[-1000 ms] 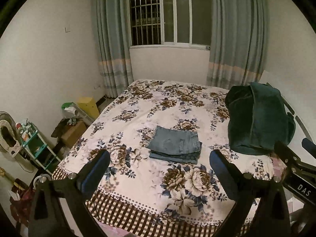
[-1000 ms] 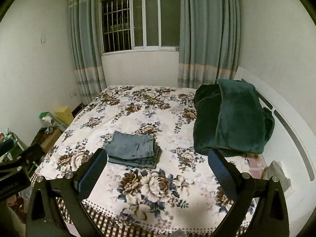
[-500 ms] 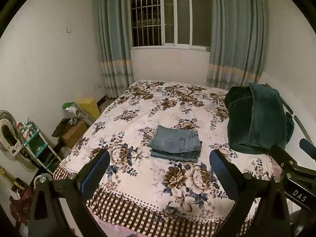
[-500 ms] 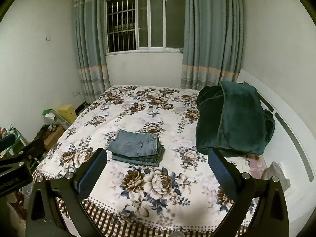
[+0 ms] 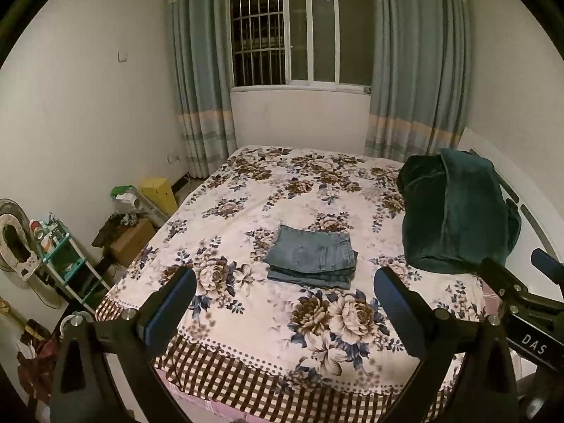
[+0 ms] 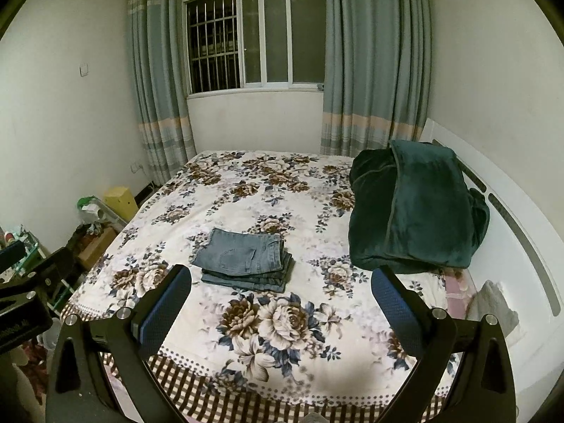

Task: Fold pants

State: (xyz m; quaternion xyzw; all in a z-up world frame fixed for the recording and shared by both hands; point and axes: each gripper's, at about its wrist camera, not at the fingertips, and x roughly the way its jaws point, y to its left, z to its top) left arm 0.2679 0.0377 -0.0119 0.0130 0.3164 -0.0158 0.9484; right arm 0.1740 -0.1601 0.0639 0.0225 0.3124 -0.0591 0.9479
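Observation:
The blue jeans (image 5: 312, 255) lie folded into a flat rectangular stack on the floral bedsheet (image 5: 246, 218), near the middle of the bed; they also show in the right wrist view (image 6: 245, 261). My left gripper (image 5: 284, 287) is open and empty, held back above the bed's near edge, apart from the jeans. My right gripper (image 6: 281, 283) is open and empty too, at a similar distance. The right gripper's body shows at the right edge of the left wrist view (image 5: 521, 303).
A dark green blanket (image 6: 412, 211) is heaped at the right of the bed beside the white headboard (image 6: 521, 225). On the floor left of the bed are a shelf unit (image 5: 67, 257), a cardboard box (image 5: 132, 239) and a yellow bin (image 5: 158, 194). A curtained window (image 5: 299, 38) lies beyond.
Both grippers have drawn back and risen a little from the bed, so the folded jeans look smaller and farther. The jeans have not moved.

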